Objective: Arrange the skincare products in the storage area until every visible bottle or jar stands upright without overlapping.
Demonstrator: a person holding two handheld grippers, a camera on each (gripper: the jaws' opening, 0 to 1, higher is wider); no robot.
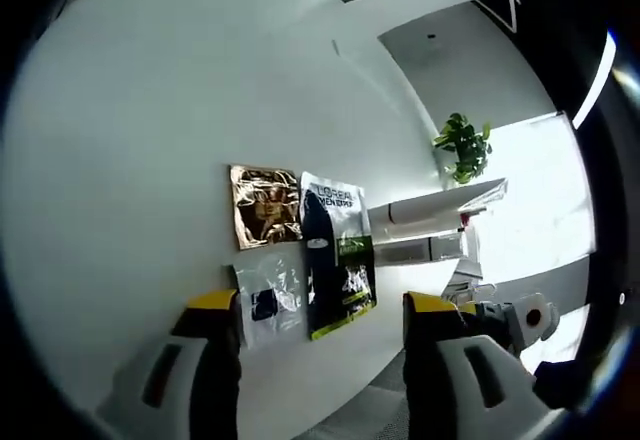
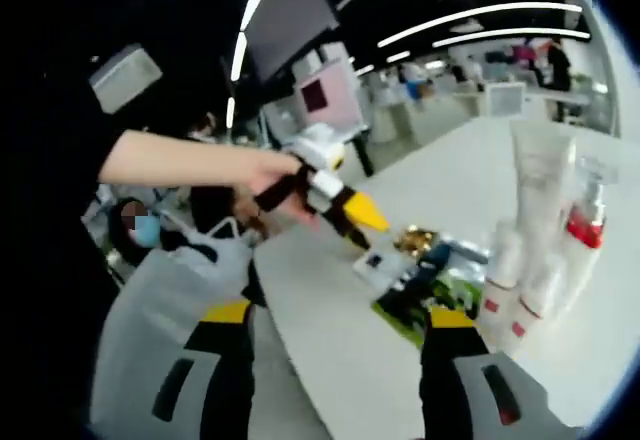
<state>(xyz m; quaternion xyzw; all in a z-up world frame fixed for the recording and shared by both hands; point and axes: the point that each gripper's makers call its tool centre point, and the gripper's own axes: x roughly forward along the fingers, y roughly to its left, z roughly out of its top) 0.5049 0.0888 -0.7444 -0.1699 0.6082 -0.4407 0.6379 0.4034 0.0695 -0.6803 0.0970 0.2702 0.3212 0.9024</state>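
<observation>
skincare bottles (image 2: 535, 260) are standing upright in a tight cluster at the right of the white table (image 2: 340, 340) in the right gripper view, a tall white tube (image 2: 540, 175) and a red-capped bottle (image 2: 583, 222) among them. flat sachets (image 1: 300, 250) are lying near the table's edge. the left gripper (image 1: 320, 310) is hovering over them, jaws spread and empty. the right gripper (image 2: 335, 325) is hanging near the bottles, jaws spread wide, gripping nothing.

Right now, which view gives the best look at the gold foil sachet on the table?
The left gripper view: the gold foil sachet lies flat and unobstructed on the white table, beside the L'Oreal packet. In the right gripper view it is only a small gold glint beyond the left gripper, blurred.
</observation>
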